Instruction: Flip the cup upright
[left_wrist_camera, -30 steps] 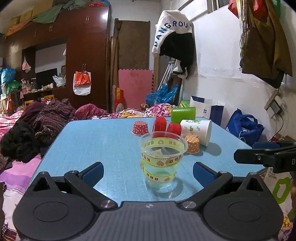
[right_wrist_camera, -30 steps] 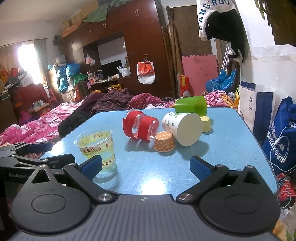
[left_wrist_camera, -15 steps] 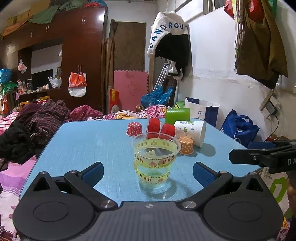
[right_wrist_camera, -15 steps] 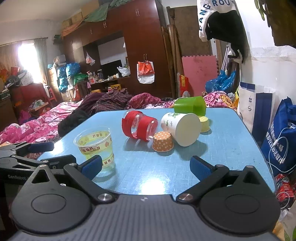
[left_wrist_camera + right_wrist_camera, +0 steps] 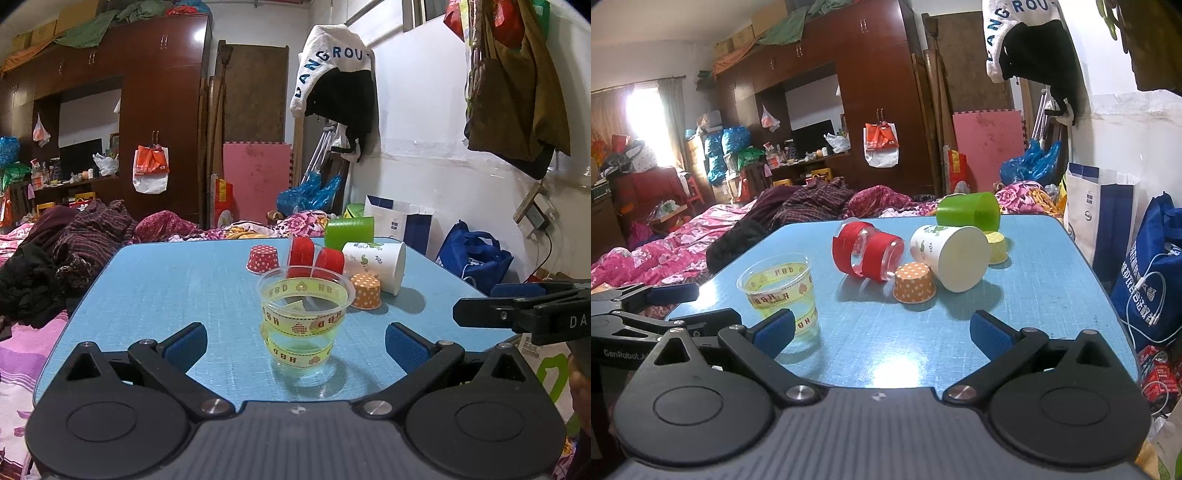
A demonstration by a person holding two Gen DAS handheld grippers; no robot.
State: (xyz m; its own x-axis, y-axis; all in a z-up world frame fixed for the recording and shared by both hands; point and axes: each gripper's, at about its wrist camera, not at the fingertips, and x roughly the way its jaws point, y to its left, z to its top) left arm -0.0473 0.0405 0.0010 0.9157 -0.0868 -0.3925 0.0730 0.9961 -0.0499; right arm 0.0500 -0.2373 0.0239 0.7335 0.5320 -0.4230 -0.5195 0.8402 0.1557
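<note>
A clear plastic cup with yellow bands (image 5: 304,325) stands upright on the blue table (image 5: 166,288), mouth up; it also shows in the right wrist view (image 5: 781,295). My left gripper (image 5: 293,341) is open, its blue pads on either side of the cup and apart from it. My right gripper (image 5: 882,330) is open and empty over the table's near edge, to the right of that cup. Behind lie a clear cup with red bands (image 5: 868,253), a white paper cup (image 5: 951,256) and a green cup (image 5: 969,210), all on their sides.
An orange dotted paper cup (image 5: 914,282), a red dotted one (image 5: 263,258) and a yellow one (image 5: 997,245) stand mouth down among the tipped cups. Bedding and clothes lie left of the table. A blue bag (image 5: 1152,273) and a white wall are on the right.
The left gripper has drawn back slightly from the upright clear cup. The right gripper has barely moved. No cup has shifted.
</note>
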